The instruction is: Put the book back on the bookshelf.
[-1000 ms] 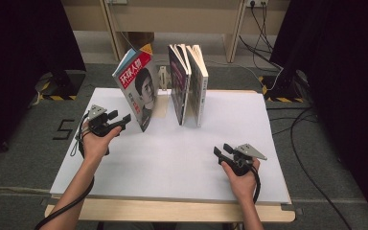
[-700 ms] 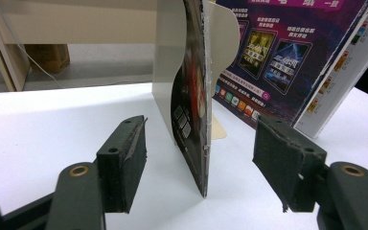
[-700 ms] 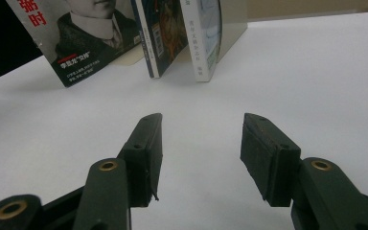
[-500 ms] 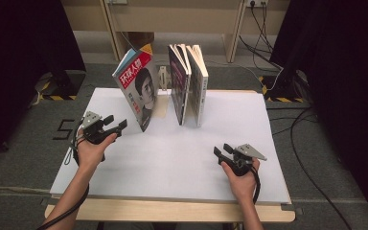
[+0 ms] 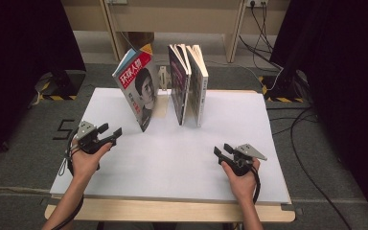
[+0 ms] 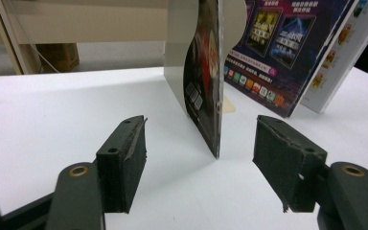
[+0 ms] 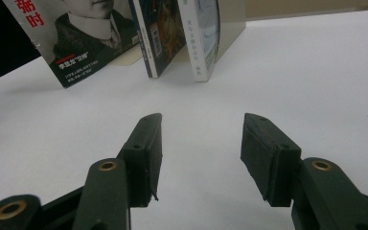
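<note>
— Magazine [image 5: 138, 88] with the red masthead: where does it stand, and what has shifted around it?

— It stands tilted on the white bench [image 5: 172, 158], towards the back left, its top leaning over to the left away from the two upright books [image 5: 188, 84] beside it. Over the last second the left gripper [image 5: 109, 135] has drawn back from the magazine's lower edge towards the person and a little leftward. In the left gripper view its jaws stand apart, with the magazine's [image 6: 202, 72] near edge lined up in the gap but well ahead of them.

— And the other hand?

— The right gripper [image 5: 223, 151] has not moved; it rests low at the front right, jaws apart too, nothing between them.

— What does the retreat suggest?

— Probably a release or a re-aim, with the magazine left leaning unsupported; it could slide flat.

— Room to move?

— Plenty of bare bench in front of the books and between the two hands. The left hand sits close to the bench's left edge, so any further backing off has little margin there.
</note>
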A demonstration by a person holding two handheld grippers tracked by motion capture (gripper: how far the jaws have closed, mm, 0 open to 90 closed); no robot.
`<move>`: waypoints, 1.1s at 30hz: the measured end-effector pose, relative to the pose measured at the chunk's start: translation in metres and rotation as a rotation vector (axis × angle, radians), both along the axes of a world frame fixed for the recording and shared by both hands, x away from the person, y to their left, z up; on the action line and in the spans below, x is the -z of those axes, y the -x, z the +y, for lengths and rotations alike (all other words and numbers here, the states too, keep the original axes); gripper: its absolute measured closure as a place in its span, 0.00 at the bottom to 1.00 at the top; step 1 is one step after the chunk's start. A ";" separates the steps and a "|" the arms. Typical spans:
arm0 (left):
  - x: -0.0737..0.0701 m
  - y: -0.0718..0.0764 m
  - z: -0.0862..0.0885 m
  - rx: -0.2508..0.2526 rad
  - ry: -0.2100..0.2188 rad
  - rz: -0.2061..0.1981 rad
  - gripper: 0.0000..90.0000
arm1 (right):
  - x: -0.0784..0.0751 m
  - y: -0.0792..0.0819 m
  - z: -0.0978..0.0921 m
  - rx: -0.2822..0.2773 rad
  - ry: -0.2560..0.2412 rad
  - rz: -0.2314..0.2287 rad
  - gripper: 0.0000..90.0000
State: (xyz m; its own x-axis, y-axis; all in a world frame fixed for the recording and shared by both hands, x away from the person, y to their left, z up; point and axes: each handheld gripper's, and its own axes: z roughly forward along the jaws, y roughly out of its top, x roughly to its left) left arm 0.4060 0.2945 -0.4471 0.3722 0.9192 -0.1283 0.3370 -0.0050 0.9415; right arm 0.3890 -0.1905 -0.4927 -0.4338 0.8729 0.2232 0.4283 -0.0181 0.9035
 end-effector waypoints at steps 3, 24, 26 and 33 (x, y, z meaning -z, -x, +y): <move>0.006 0.009 0.001 -0.004 -0.006 -0.009 0.40 | 0.000 0.000 0.000 0.002 -0.002 -0.008 0.55; 0.045 0.037 0.012 -0.009 -0.052 0.011 0.40 | 0.000 0.001 0.001 0.005 0.008 -0.007 0.55; 0.051 0.037 0.014 -0.017 -0.051 0.024 0.40 | 0.000 0.001 0.001 0.005 0.008 -0.007 0.55; 0.052 0.039 0.016 -0.034 -0.025 0.005 0.40 | 0.000 0.001 0.002 0.002 0.023 -0.017 0.54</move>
State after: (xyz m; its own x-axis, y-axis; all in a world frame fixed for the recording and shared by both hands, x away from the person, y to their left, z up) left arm 0.3667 0.3106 -0.4986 0.3404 0.9342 -0.1070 0.3422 -0.0171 0.9395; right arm 0.3877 -0.1882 -0.4925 -0.4353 0.8788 0.1955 0.4129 0.0019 0.9108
